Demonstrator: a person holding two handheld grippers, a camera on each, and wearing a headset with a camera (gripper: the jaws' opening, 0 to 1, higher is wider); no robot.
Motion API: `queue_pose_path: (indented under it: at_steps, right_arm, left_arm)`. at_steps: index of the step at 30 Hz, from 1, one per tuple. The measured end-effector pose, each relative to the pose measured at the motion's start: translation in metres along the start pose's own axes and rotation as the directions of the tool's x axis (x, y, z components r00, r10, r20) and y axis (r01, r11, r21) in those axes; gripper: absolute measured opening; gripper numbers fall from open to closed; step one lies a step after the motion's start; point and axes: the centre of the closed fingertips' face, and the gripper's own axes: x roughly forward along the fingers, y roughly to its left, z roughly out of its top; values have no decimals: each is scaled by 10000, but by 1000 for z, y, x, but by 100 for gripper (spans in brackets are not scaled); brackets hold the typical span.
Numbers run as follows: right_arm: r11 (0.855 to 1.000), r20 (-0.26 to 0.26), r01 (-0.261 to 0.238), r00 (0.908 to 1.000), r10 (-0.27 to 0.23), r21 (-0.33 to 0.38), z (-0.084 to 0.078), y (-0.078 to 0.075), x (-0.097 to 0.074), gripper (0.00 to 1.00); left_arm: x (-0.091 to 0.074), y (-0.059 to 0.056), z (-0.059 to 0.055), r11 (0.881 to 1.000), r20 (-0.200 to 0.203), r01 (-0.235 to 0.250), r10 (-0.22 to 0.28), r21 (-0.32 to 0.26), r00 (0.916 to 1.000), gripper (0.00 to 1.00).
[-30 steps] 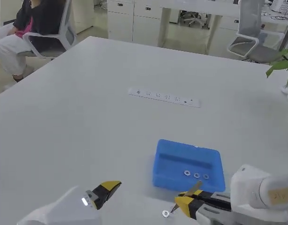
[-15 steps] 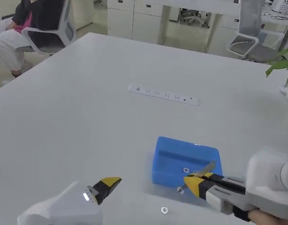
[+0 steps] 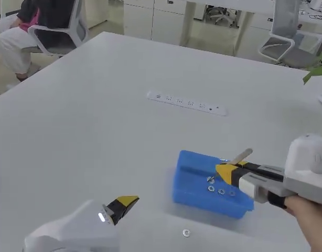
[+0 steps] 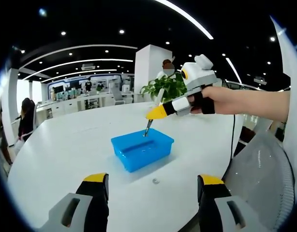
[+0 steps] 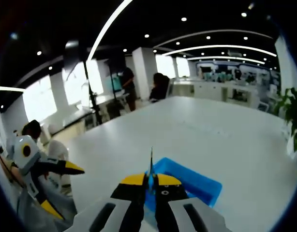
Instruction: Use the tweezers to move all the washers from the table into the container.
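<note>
One washer (image 3: 186, 232) is lying alone on the table (image 3: 98, 131), low in the head view, just below the box (image 3: 195, 195). A few more washers (image 3: 221, 191) are sitting inside the blue box, right of the middle of the frame.

The tweezers (image 3: 245, 153) are pointing down into the box, with their tips hanging over the washers there. The tips are too small to tell if they are holding a washer. The right gripper (image 3: 224, 171) is reaching in from the right edge. Its fingers (image 5: 134, 180) are pressing together on the tweezers, as the right gripper view is showing. The left gripper (image 3: 124, 202) is hovering at the lower left. In the left gripper view its fingers (image 4: 96, 178) are standing wide apart and holding nothing.

I think the step in hand is dropping a washer into the box. To do it well, the tips should be staying low over the middle of the box. The squeeze should be letting go slowly, so nothing is bouncing out.

The lone washer is lying down and to the left of the right fingers, well apart from them. The front wall of the box is standing between them. In the left gripper view the washer is lying on the table in front of the spread fingers.
</note>
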Motion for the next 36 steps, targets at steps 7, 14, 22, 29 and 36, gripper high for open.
queue_pose_path:
  at_steps: [7, 14, 22, 29, 36]
  right_arm:
    - [9999, -331, 46, 9994, -43, 89, -6, -19, 20, 4]
    - [9979, -1027, 220, 9946, -156, 614, -14, -46, 40, 4]
    - [9996, -2329, -203, 9724, 157, -177, -40, -40, 54, 4]
    - [10000, -1851, 76, 9827, -82, -40, -45, -32, 52, 4]
    - [9999, -1816, -16, 9834, -15, -172, -43, -22, 55, 4]
  left_arm:
    - [1, 1, -1, 10000, -73, -11, 11, -7, 10000, 75]
    - [2, -2, -3, 9999, -221, 114, -114, 17, 9997, 75]
    - [3, -5, -6, 9995, -405, 325, -322, 66, 9987, 75]
    - [4, -6, -8, 9992, -488, 394, -391, 54, 9980, 75]
    - [4, -7, -10, 9988, -598, 462, -452, 158, 9972, 75]
